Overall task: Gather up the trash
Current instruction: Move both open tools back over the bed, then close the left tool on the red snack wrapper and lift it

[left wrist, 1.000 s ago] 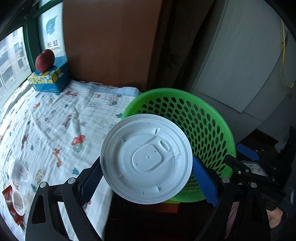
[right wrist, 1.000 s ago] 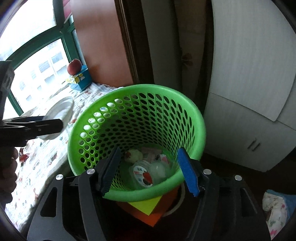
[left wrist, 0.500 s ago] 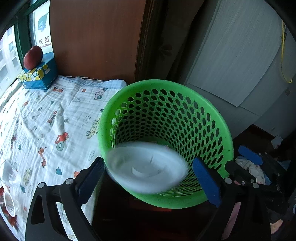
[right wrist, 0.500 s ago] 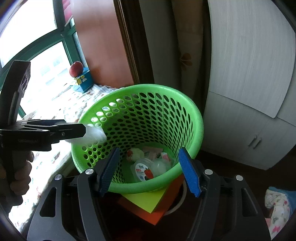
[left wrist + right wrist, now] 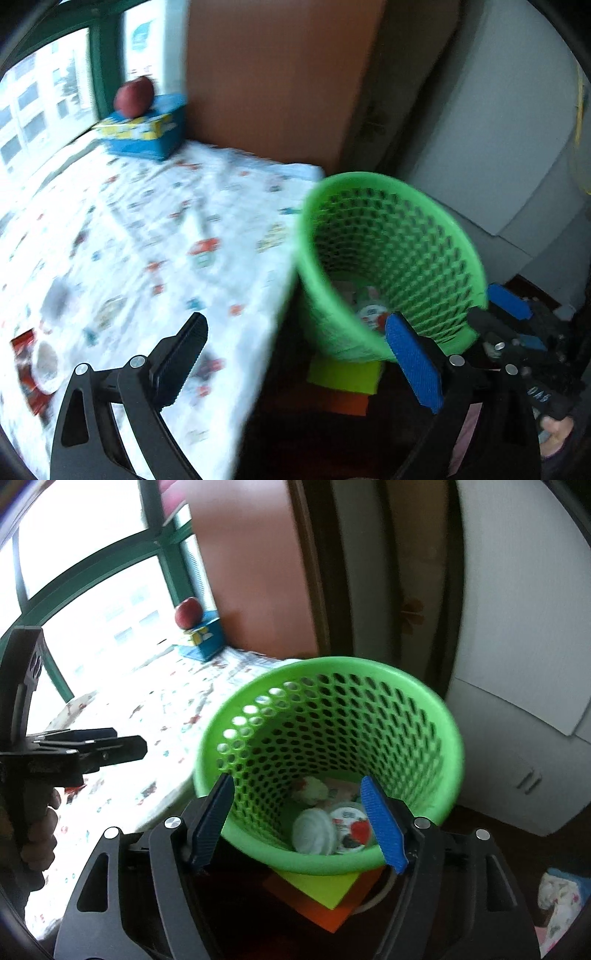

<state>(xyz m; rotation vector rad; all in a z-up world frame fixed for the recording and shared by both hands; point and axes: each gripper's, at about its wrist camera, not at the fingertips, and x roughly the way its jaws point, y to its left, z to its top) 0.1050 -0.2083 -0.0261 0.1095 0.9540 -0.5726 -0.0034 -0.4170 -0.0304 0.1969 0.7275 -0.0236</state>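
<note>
Centrally in the right-wrist view, green basket (image 5: 332, 760) (light, stiff mesh; best held at rim) stands beside the cloth-covered table (image 5: 147, 229). White lid (image 5: 314, 832) lies at basket bottom w/ other trash: thin, light, slippery, so pinch across its edge. Left gripper (image 5: 295, 354) spread, empty; right gripper (image 5: 299, 819) jaws just been opening, astride near rim, nothing pinched.
</note>
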